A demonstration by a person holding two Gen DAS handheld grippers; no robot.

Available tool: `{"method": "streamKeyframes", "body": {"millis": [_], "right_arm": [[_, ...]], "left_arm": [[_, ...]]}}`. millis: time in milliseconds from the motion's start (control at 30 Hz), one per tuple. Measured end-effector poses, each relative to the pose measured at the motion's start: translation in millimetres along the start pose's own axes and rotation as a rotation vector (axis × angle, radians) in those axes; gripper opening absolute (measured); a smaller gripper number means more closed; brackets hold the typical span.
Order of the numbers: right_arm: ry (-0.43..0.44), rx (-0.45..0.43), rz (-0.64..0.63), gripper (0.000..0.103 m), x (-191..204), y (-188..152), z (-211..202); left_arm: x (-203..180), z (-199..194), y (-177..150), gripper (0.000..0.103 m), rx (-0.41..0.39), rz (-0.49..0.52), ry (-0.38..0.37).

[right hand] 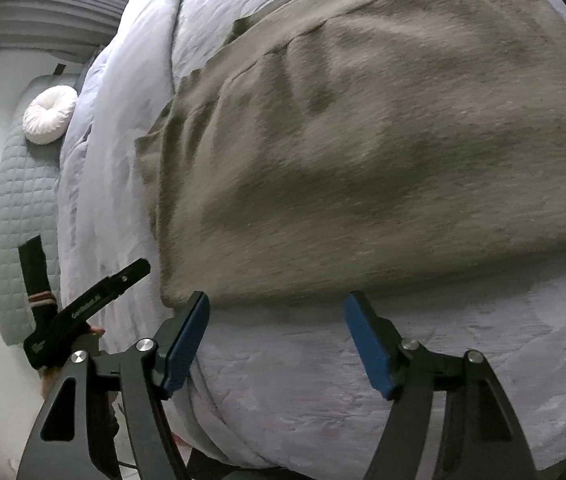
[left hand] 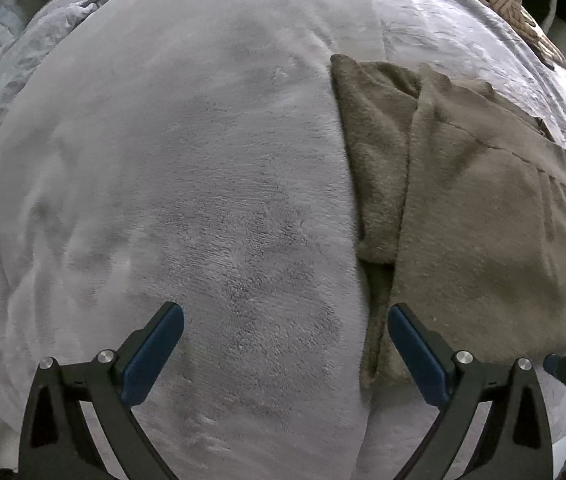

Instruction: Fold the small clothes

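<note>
Two views: from the left wrist, the left gripper (left hand: 285, 338) hung spread and empty over a grey fleece blanket (left hand: 171, 184), the brown garment (left hand: 471, 216) lying folded beside it. From the right wrist, the right gripper (right hand: 277, 338) stood released at its near edge; soft, light, probably best pinched at a corner

Right wrist view: right gripper (right hand: 277, 336) at six o'clock, blue-padded jaws apart with nothing between them, hovering over the grey bedcover (right hand: 323, 380) just below the near hem of a brown fleece garment (right hand: 383, 160) spread flat from centre toward one o'clock. Left gripper (right hand: 95, 300) at eight o'clock, side-on. White round cushion (right hand: 49, 114) at ten o'clock on a quilted mattress (right hand: 23, 208)
</note>
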State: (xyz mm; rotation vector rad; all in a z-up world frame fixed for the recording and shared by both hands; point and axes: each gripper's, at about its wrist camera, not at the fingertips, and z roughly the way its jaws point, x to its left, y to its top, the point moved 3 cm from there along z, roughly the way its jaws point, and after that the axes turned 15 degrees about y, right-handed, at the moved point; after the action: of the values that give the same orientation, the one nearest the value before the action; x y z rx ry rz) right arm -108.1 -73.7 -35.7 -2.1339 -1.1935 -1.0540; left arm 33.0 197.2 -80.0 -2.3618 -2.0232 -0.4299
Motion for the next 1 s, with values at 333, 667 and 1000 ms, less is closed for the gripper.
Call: {"method": "streamKeyframes", "body": {"millis": [333, 667, 1000], "right_arm": [[0.113, 0.059, 0.056, 0.074, 12, -7, 38], [0.36, 0.088, 0.297, 0.074, 5, -14, 98], [0.529, -0.049, 0.513, 0.071, -11, -12, 118]], "left_arm": [[8, 14, 2, 0.102, 0.037, 0.005, -0.002], [49, 14, 11, 0.102, -0.005, -0.048, -0.12], [47, 8, 17, 0.102, 0.021, -0.076, -0.281]]}}
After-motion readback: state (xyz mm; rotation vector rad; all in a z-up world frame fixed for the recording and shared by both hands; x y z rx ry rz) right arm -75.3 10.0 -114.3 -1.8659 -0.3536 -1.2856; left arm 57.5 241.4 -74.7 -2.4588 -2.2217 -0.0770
